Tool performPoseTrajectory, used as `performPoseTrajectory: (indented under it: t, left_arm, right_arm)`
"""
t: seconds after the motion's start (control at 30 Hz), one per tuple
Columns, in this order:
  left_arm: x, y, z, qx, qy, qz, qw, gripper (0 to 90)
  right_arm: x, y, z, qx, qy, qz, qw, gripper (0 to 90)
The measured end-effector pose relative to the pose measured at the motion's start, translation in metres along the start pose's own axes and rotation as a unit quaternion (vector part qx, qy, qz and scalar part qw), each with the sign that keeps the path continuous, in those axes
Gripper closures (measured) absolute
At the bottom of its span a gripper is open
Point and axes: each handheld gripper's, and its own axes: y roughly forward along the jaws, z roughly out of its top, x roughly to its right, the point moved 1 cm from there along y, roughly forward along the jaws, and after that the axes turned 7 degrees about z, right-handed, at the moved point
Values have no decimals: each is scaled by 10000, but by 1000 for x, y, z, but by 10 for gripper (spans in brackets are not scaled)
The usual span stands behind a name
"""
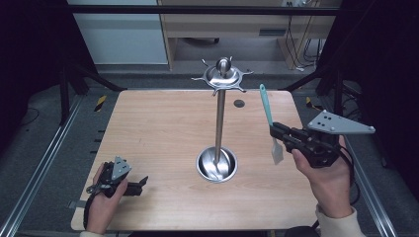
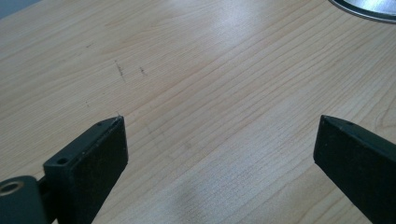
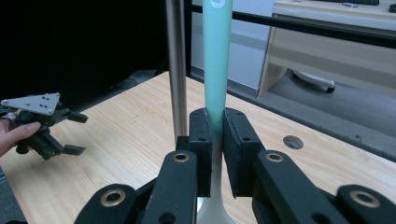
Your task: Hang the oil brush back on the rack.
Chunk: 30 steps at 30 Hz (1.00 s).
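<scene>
1. The right gripper (image 3: 215, 154) has its jaws closed on the teal handle of a spatula (image 1: 269, 116). The spatula stands nearly upright, with the pale blade at the bottom.
2. This gripper holds the spatula in the air, near the right edge of the table (image 1: 148, 128).
3. The left gripper (image 2: 219, 144) has its jaws wide apart and holds nothing. It rests near the front left corner of the table.
4. A metal rack (image 1: 221, 118) with hooks at the top stands in the middle of the table, on a round base.
5. I judge that the step is to hang the spatula on the rack. The next move probably needs to lift the handle end up to a hook.
</scene>
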Motion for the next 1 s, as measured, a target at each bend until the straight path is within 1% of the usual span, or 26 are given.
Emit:
performPoseTrajectory:
  t: [0.2,0.43,0.7,1.0]
  left_arm:
    - [0,0,0,4,3,2,10000,26]
    - [1,1,0,-8,23,-14,10000,27]
    - [1,1,0,-12,23,-17,10000,27]
    - [1,1,0,-25,27,-34,10000,27]
  right_arm:
    - [-6,1,0,39,-88,110,9999,823]
    - [-11,3,1,73,-137,218,9996,823]
    - [-13,7,2,63,-157,277,9995,822]
    - [-16,12,3,54,-174,291,9994,822]
